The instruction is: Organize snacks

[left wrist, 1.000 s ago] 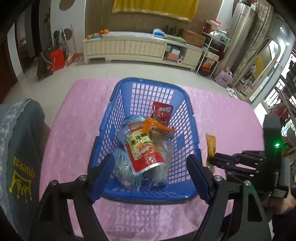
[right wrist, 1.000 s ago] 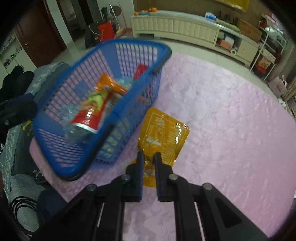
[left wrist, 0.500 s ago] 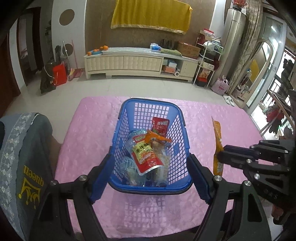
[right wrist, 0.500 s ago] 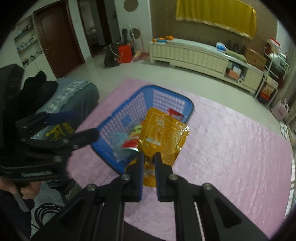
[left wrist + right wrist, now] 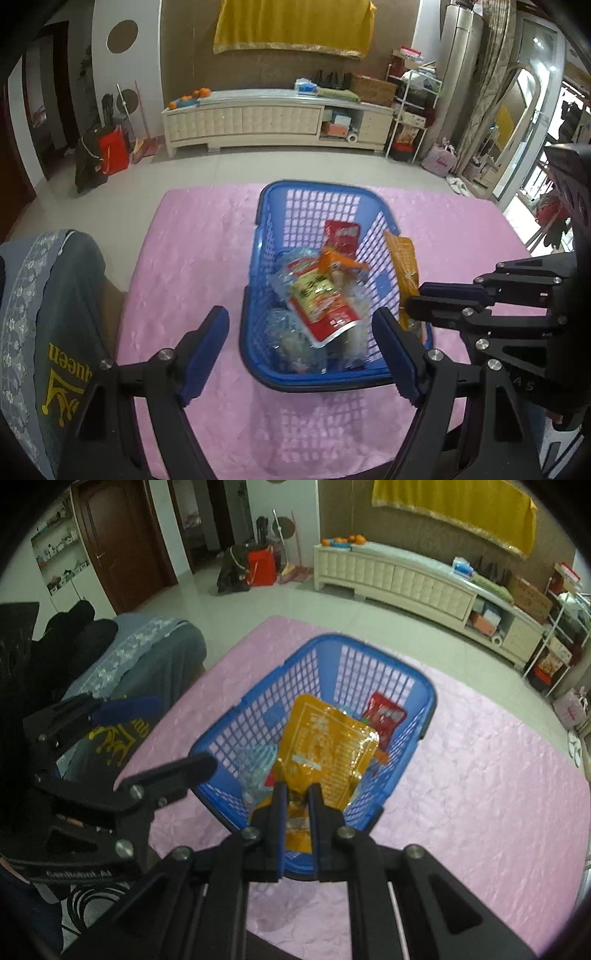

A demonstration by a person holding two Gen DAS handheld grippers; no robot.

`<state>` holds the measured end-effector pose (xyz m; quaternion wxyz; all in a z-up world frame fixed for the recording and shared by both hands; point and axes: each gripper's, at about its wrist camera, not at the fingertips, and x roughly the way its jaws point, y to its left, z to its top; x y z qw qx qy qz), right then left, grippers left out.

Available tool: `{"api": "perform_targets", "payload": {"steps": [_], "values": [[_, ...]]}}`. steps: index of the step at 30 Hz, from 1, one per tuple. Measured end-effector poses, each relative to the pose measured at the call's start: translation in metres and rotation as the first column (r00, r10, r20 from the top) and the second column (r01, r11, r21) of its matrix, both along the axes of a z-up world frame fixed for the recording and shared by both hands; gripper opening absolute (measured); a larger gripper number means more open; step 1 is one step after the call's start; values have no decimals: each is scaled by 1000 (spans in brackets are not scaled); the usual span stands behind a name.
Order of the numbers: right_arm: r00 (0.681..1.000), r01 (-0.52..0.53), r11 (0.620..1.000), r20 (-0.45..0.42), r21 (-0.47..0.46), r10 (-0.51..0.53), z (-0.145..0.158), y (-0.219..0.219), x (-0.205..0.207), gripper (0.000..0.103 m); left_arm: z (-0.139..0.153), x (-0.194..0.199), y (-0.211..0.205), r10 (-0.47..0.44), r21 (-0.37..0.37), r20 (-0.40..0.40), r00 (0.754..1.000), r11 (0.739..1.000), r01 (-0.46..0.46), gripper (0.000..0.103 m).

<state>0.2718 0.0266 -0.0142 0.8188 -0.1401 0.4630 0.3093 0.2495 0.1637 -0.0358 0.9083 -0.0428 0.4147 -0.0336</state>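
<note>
A blue plastic basket (image 5: pixel 258 254) (image 5: pixel 236 723) stands on the pink tablecloth (image 5: pixel 192 258), holding several snack packets, among them a red and yellow one (image 5: pixel 319 302) and a small red one (image 5: pixel 341 236) (image 5: pixel 386 712). My right gripper (image 5: pixel 295 797) is shut on the lower end of an orange snack pouch (image 5: pixel 325 742), which hangs above the basket's inside. In the left wrist view the same pouch (image 5: pixel 402 266) shows edge-on over the basket's right rim, held by the right gripper (image 5: pixel 410 301). My left gripper (image 5: pixel 301 350) is open, its fingers either side of the basket's near end and not touching it.
A grey cushioned chair (image 5: pixel 40 332) (image 5: pixel 147 653) sits at the table's left side. Beyond the table are tiled floor, a long white cabinet (image 5: pixel 258 122) and a metal shelf rack (image 5: pixel 410 110). Bare pink cloth (image 5: pixel 480 775) lies right of the basket.
The right gripper lifted the orange pouch off the cloth beside the basket and carried it over the basket. The left gripper drew back from the basket, staying open.
</note>
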Motion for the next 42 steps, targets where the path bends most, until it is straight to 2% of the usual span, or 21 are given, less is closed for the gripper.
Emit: {"api": "perform_targets", "payload": {"steps": [2, 5, 9, 12, 13, 16, 17, 19, 23, 27, 31, 33, 38, 42], "values": [[1000, 4, 1000, -12, -8, -4, -9, 3, 3, 14, -8, 1, 3, 2, 2, -8, 1000, 1000, -2, 86], [999, 16, 999, -34, -31, -17, -22, 6, 10, 15, -17, 1, 2, 5, 46, -24, 1000, 999, -4, 92], [998, 39, 997, -45, -62, -42, -34, 8, 13, 15, -21, -3, 3, -1, 54, -26, 1000, 999, 2, 93], [997, 55, 995, -58, -88, -60, -41, 5, 14, 19, -21, -9, 4, 5, 53, -21, 1000, 999, -4, 95], [996, 59, 993, -53, -104, -65, -42, 6, 13, 24, -21, -9, 4, 4, 59, -20, 1000, 998, -3, 102], [997, 65, 991, -26, -114, -68, -41, -2, 7, 58, -17, -20, -5, -8, 85, 11, 1000, 996, 7, 103], [997, 76, 991, 2, -107, -76, -37, -7, 3, 63, -15, -24, -7, -11, 87, 20, 1000, 996, 9, 103], [995, 94, 992, 29, -80, -92, -30, -17, -6, 63, -12, -35, -11, -9, 91, 42, 999, 996, 5, 103], [993, 119, 993, 21, 14, -119, -14, -48, -34, 64, -2, -63, -27, 5, 90, 98, 995, 996, -14, 103], [984, 126, 991, 120, 48, -131, 3, -76, -72, 65, 11, -101, -40, 48, -12, 163, 985, 999, -47, 103], [969, 138, 987, 195, 76, -151, 20, -100, -106, 68, 23, -144, -55, 128, -50, 222, 967, 992, -120, 103], [950, 148, 983, 259, 109, -172, 34, -114, -128, 75, 31, -166, -65, 169, -21, 253, 952, 985, -170, 103], [906, 146, 971, 369, 189, -208, 62, -134, -172, 100, 52, -205, -83, 180, 2, 323, 929, 982, -191, 103], [868, 146, 961, 435, 236, -239, 73, -151, -207, 103, 66, -231, -91, 182, -6, 369, 912, 981, -194, 103]]}}
